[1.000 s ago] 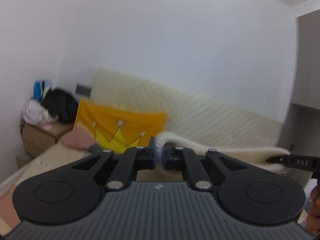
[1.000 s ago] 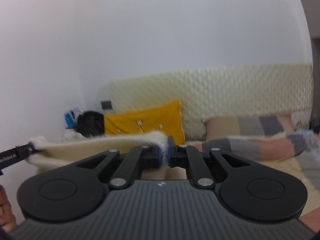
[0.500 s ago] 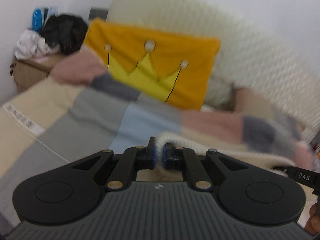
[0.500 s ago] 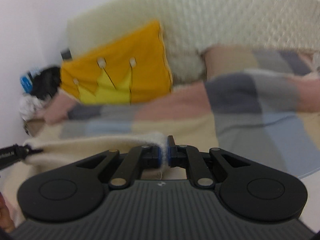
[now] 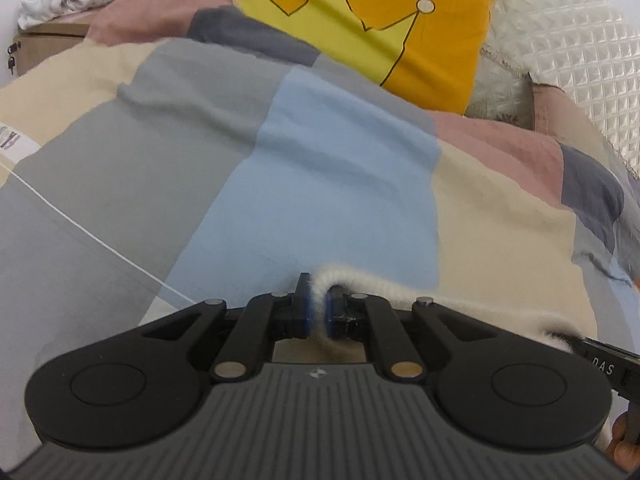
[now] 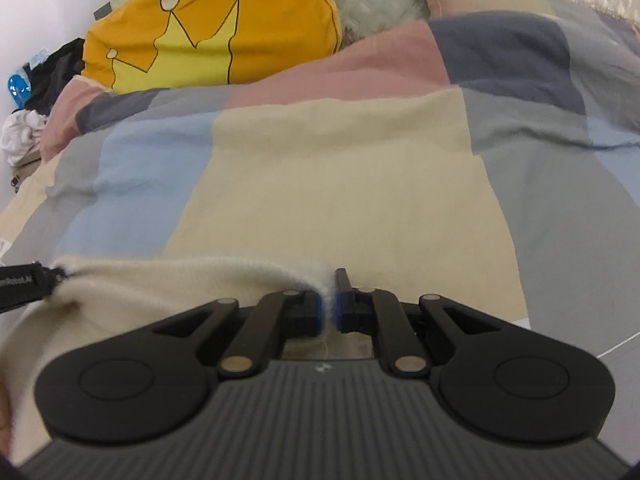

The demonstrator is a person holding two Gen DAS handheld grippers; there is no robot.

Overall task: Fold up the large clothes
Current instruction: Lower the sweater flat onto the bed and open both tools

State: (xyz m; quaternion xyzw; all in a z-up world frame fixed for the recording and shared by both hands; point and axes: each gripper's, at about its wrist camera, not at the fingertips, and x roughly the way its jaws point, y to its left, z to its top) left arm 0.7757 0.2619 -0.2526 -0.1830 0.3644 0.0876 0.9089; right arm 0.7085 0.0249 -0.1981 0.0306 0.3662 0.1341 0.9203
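1. While the garment (image 5: 460, 304) hangs between the two claws, its top edge runs sideways from the left claw (image 5: 316, 306) to the right claw (image 6: 329, 306); this is its long axis.
2. Each claw is clamped on one end of that edge, with cream fleece pinched between the blue pads (image 5: 306, 312). Neither hand is nearer: the grip is symmetrical.
3. In the left view the edge leads off rightward to the other claw's tip; in the right view the garment (image 6: 160, 280) leads off leftward in the same way.
4. The bed (image 5: 320, 180), covered in patchwork, lies ahead of and below both claws. Judgement: the coming move turns on keeping the edge taut and level as it goes down onto the bed.
5. The garment is cream, fuzzy and thick. It sags slightly between the grips. Its lower part is hidden behind the claw bodies.
6. A yellow pillow (image 6: 216, 28) lies well beyond, at the head of the bed.
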